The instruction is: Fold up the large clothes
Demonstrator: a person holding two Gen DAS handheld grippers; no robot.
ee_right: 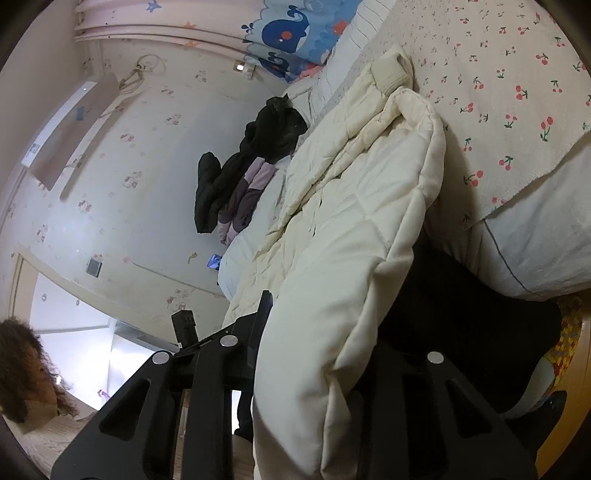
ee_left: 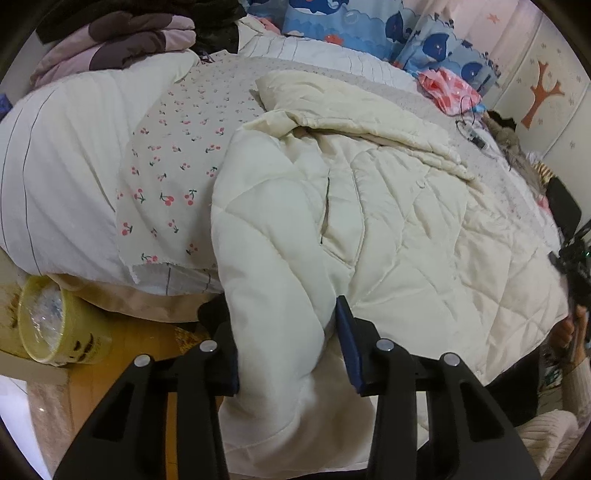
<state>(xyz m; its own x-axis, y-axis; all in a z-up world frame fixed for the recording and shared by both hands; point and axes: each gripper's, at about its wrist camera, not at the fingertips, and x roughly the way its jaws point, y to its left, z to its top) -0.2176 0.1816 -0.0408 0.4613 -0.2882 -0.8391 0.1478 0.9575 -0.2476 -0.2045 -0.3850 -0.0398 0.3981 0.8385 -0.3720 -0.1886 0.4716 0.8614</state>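
Observation:
A cream quilted padded jacket lies spread on the bed, one sleeve folded across its top. My left gripper is shut on the jacket's thick lower edge at the bed's near side; the fabric bulges between the two fingers. In the right wrist view the same jacket runs away from me along the bed. My right gripper is shut on its padded hem, which hides the right finger. The view is tilted sideways.
A cherry-print sheet covers the white bedding. Dark and purple clothes are piled at the bed's far corner, also in the right wrist view. Blue whale-print bedding lies at the head. A yellow bin stands on the floor.

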